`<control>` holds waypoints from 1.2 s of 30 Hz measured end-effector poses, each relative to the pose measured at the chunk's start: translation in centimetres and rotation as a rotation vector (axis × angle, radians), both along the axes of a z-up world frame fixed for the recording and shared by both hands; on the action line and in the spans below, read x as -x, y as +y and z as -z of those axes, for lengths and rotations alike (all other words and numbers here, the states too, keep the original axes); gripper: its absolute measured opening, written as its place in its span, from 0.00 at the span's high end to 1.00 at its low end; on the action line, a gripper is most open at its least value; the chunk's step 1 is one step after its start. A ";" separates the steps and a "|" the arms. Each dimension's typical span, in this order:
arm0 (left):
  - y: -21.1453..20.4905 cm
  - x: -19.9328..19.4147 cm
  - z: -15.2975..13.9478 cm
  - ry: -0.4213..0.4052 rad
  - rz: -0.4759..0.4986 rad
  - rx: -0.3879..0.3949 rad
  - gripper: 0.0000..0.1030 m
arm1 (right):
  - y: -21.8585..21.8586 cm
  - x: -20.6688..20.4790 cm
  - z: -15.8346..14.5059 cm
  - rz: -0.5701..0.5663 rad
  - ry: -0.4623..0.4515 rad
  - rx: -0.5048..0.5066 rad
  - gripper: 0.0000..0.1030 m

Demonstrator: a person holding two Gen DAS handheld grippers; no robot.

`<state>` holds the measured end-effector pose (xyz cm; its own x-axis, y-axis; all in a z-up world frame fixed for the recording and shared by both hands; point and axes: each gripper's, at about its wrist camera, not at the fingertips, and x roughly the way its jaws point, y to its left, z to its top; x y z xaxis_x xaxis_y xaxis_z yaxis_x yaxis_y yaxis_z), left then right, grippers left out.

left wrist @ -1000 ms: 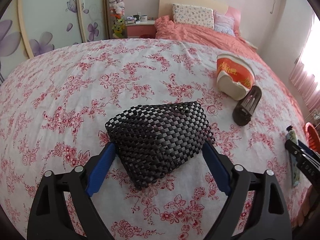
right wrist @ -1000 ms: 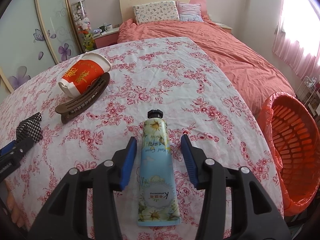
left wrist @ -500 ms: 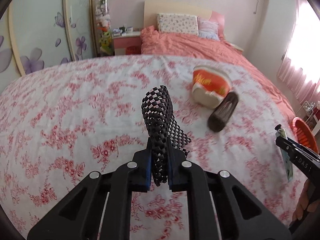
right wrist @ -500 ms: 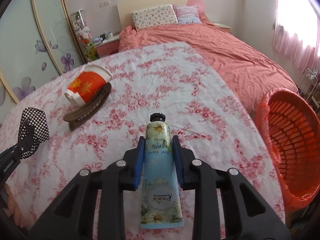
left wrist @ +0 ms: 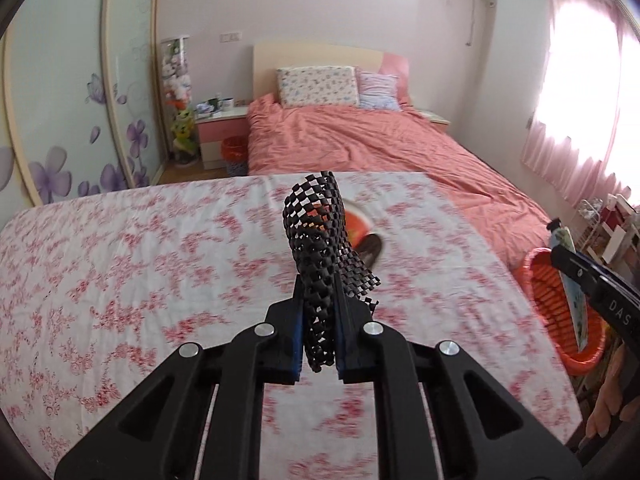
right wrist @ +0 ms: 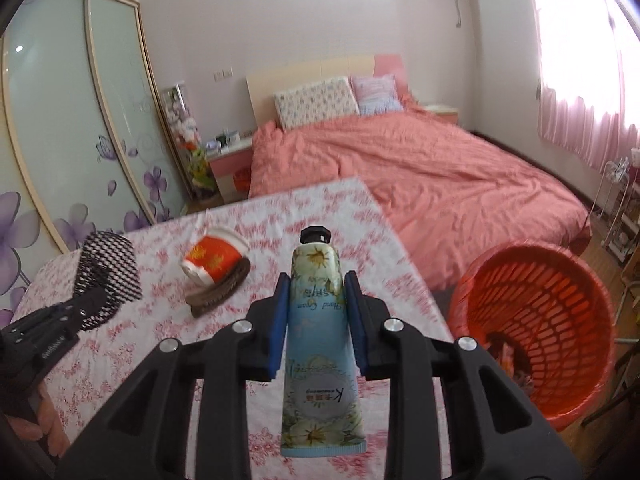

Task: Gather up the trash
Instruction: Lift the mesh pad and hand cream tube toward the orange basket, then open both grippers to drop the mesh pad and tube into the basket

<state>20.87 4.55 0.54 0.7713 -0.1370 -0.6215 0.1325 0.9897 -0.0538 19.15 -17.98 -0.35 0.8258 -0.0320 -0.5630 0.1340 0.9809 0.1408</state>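
Observation:
My left gripper (left wrist: pixel 319 312) is shut on a piece of black mesh matting (left wrist: pixel 318 236), which stands folded upright above the floral tablecloth (left wrist: pixel 120 272). My right gripper (right wrist: pixel 316 304) is shut on a hand cream tube (right wrist: pixel 318 320), blue and floral with a black cap, lifted off the table. That tube (left wrist: pixel 570 276) also shows at the right edge of the left wrist view, over the orange basket (left wrist: pixel 560 308). In the right wrist view the mesh (right wrist: pixel 108 268) hangs at the left, and the orange basket (right wrist: pixel 536 320) stands on the floor to the right.
An orange-and-white paper cup (right wrist: pixel 214 258) lies on its side against a brown hair claw (right wrist: pixel 220 292) on the table. A bed with a pink cover (right wrist: pixel 420 176) lies beyond, a nightstand (left wrist: pixel 222 136) beside it. A wire rack (right wrist: pixel 620 208) stands at the far right.
Both grippers closed on their items, the left on the mesh and the right on the tube, and lifted them off the table. The mesh folded upright between the left fingers.

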 end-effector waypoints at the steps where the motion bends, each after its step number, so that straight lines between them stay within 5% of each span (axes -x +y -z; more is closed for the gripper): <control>1: -0.6 0.2 -0.2 -0.003 0.013 0.001 0.88 | -0.3 0.5 -0.5 0.003 -0.016 0.005 0.73; 12: -8.7 1.2 -1.2 -0.026 0.188 0.017 0.88 | -6.3 4.4 -2.8 0.112 -0.087 0.001 0.73; 32: -28.0 0.5 2.2 0.069 0.565 0.039 0.88 | -23.6 7.2 1.8 0.338 -0.049 -0.145 0.73; 34: -29.5 0.1 3.1 0.088 0.583 0.022 0.82 | -25.2 6.9 2.5 0.339 -0.044 -0.172 0.72; 36: -30.0 -0.2 3.9 0.103 0.574 0.007 0.53 | -26.3 6.7 3.0 0.352 -0.042 -0.191 0.69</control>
